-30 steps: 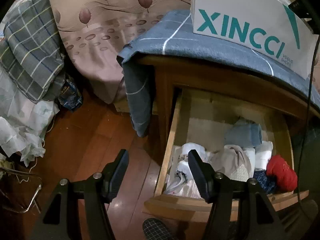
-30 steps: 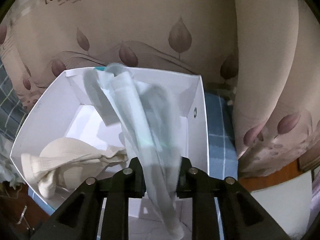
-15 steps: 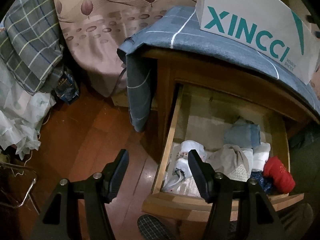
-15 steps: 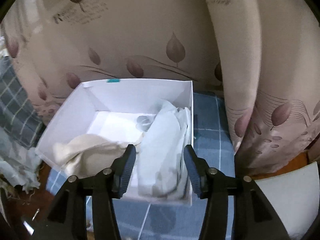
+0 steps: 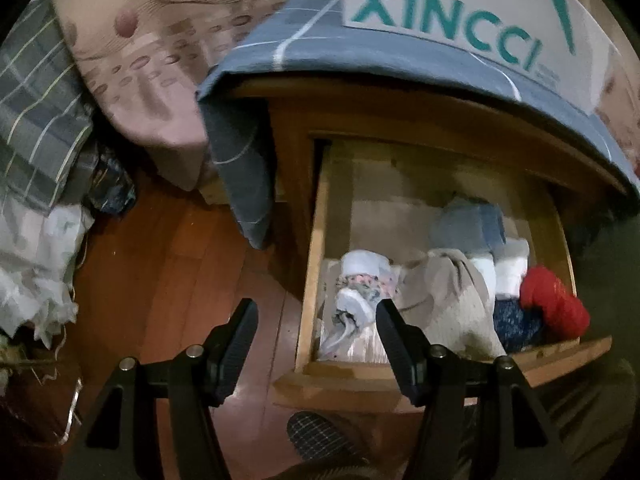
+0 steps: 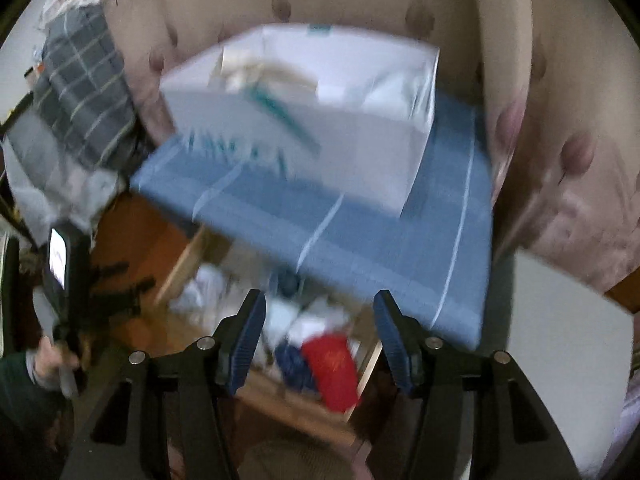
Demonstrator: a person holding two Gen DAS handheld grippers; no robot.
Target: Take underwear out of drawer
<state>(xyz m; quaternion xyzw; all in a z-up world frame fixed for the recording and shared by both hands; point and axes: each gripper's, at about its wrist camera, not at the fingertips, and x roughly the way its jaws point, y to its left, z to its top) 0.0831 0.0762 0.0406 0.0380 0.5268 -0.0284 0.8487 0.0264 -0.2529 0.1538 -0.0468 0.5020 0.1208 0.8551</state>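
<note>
Looking down, we see the underwear (image 5: 444,300) lying in a soft heap in the open drawer (image 5: 316,264), with a red piece (image 5: 554,306) at one end and a blue folded piece (image 5: 468,226) at the back. Our right gripper (image 6: 319,338) hangs above the heap with its claw spread and nothing in it. Our left gripper (image 5: 316,346) waits over the near corner of the drawer, its claw spread too and also bare. On top of the cabinet lies a blue cloth (image 5: 360,48), and on the cloth stands a white box (image 6: 320,120) with a few clothes inside. We think the next job is to reach down and pinch one piece. Things could go wrong here. The pieces lie touching and piled up, so our claw might grab two at once or drag the others out onto the floor (image 5: 172,280). The right view is blurry, so we could miss and bump the wooden front of the drawer. A loose pinch could let the cloth slip off.
</note>
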